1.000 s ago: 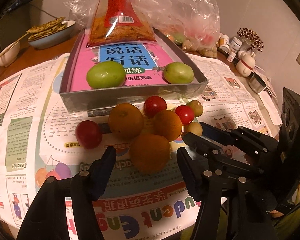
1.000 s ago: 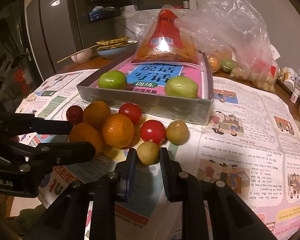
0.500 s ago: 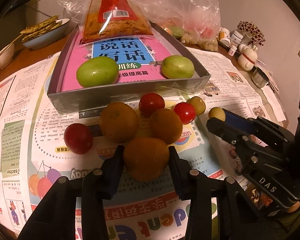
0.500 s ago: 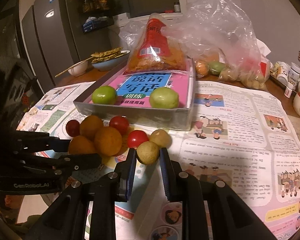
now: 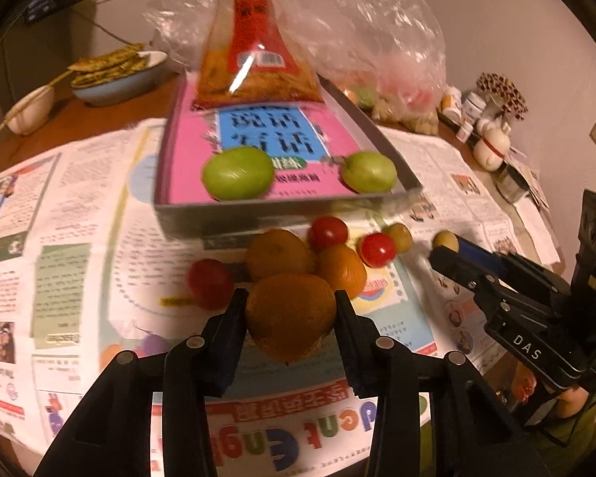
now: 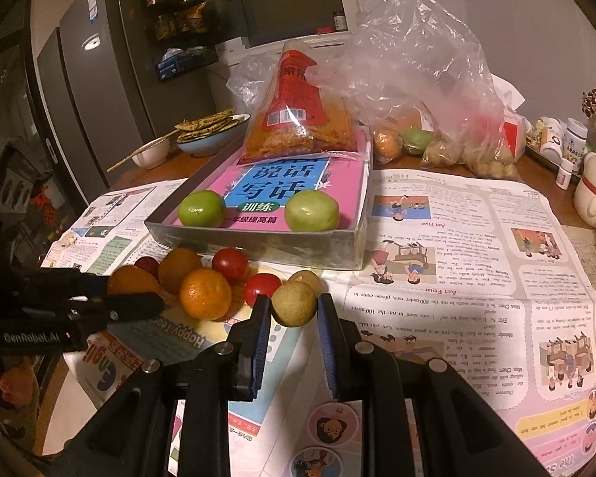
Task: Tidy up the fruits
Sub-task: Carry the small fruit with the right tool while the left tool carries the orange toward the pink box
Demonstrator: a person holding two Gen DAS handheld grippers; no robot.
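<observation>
My left gripper point(image 5: 290, 310) is shut on an orange point(image 5: 291, 316), held just above the newspaper. My right gripper point(image 6: 294, 310) is shut on a small yellow-green round fruit point(image 6: 294, 303); in the left wrist view that fruit point(image 5: 445, 239) sticks out of the right gripper's tip. Two more oranges point(image 5: 277, 253), several red cherry tomatoes point(image 5: 376, 249) and another small yellow-green fruit point(image 5: 398, 237) lie clustered in front of a grey box point(image 5: 282, 214). Inside the box, two green fruits point(image 5: 237, 173) rest on a pink book.
A red-topped snack bag point(image 6: 296, 119) lies at the far end of the box. Behind it is a clear plastic bag point(image 6: 429, 91) with more fruit. Bowls point(image 6: 210, 139) stand far left; small bottles and a white figurine point(image 6: 592, 194) stand far right. Newspaper point(image 6: 457, 278) covers the table.
My left gripper's jaws closed onto the nearest orange and lifted it slightly. My right gripper, holding the small fruit, rose and drew away from the pile.
</observation>
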